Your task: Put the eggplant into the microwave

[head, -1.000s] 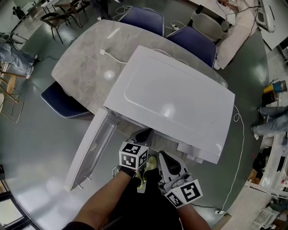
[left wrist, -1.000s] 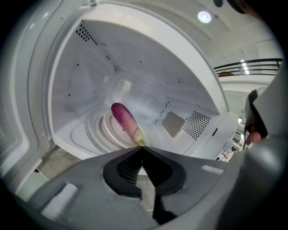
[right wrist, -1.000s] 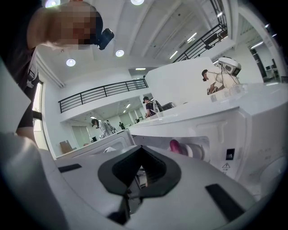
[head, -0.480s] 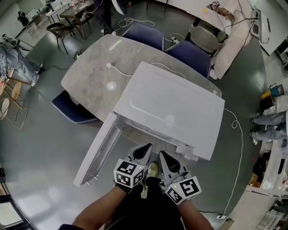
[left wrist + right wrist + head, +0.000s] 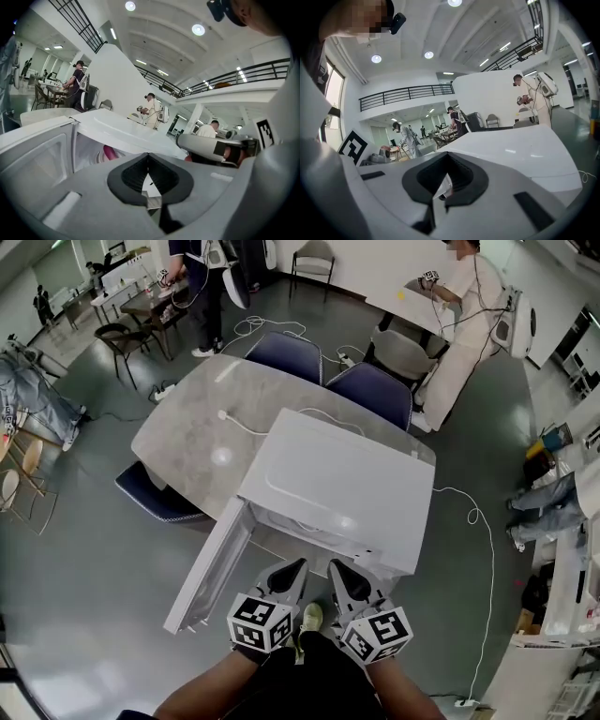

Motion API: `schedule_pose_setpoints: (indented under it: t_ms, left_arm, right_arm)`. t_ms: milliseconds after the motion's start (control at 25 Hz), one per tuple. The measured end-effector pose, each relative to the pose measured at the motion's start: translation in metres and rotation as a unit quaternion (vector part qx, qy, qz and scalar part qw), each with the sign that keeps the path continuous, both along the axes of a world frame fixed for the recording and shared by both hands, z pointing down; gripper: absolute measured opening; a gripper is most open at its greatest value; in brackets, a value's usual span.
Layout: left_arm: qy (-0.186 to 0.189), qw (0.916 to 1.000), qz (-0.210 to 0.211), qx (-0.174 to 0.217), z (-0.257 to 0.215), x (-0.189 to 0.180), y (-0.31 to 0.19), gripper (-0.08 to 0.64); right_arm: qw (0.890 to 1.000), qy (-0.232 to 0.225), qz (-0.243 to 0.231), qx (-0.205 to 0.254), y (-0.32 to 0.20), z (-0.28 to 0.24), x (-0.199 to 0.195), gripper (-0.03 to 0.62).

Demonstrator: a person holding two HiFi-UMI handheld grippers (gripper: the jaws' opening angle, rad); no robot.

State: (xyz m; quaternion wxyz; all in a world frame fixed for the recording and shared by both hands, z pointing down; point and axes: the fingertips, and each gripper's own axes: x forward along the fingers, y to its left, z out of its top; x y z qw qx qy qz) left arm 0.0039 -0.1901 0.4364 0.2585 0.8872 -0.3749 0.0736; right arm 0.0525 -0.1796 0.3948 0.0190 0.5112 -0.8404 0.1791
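Wide hall, grey floor point(image 5: 84, 549), other people at work far off. Pale stone tabletop point(image 5: 187, 427) carries a white microwave point(image 5: 337, 484). Its door point(image 5: 208, 568) hangs open toward the left of the head view.

Change over the last second: the whole scene now sits smaller and farther off in the head view. Both tongs are back from the microwave's mouth, higher and close to the body, side by side.

Left tongs point(image 5: 289, 570): closed, pads meeting, nothing between them. Right tongs point(image 5: 339, 570): closed too, empty.

Eggplant point(image 5: 108, 152): only a purplish-pink shape inside the microwave, past the open door, caught in the left gripper view. Head view hides the inside under the microwave's top.

Reading: the drop-off looks done, with both tongs clear of it. The door is not shut; closing it, if wanted, looks like the only step left.
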Motion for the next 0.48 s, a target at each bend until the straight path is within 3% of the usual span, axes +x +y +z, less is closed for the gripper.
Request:
schedule_pose_setpoints:
  t_ms: [480]
  left_arm:
    - [0.013, 0.9968, 0.009, 0.078, -0.094, 0.006, 0.015, 0.006]
  right_arm:
    - [0.998, -0.008, 0.015, 0.06, 0.002, -0.065, 0.007, 0.002]
